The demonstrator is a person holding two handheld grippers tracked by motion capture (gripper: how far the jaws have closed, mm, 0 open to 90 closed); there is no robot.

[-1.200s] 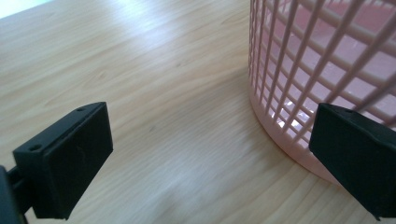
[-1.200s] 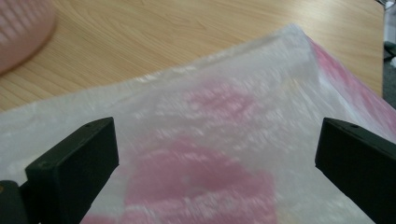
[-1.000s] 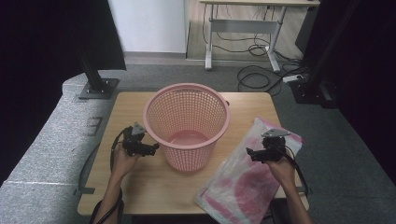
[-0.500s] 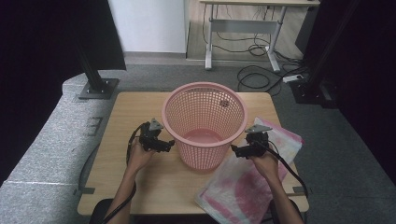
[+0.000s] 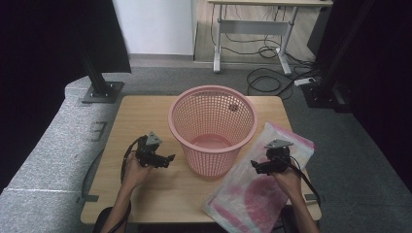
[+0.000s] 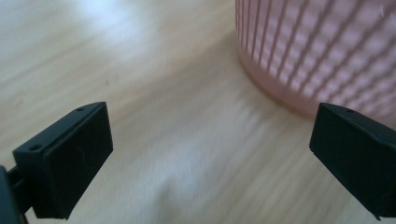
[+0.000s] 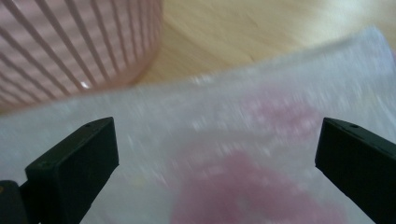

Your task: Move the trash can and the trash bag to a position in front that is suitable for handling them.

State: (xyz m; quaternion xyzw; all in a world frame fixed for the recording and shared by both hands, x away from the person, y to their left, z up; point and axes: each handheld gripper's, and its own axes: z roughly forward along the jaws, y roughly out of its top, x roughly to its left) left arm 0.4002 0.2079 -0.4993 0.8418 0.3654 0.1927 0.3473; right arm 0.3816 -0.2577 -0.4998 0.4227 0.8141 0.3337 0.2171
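Note:
A pink lattice waste basket stands upright in the middle of the wooden table. My left gripper is low on the table just left of the basket's base, open and holding nothing. In the left gripper view its jaws are spread wide over bare wood, with the basket's foot at the upper right. My right gripper is open to the right of the basket, above a clear plastic bag with a pink print. The right gripper view has that bag under the gripper and the basket at the upper left.
The bag hangs slightly over the table's front right edge. Grey padding borders the table's left side. Black stands, a desk frame and floor cables lie beyond the far edge. Bare wood stretches left of and behind the basket.
The basket has shifted a little to the right. Both grippers moved in toward its sides, then dropped slightly back toward the person; both stay open.

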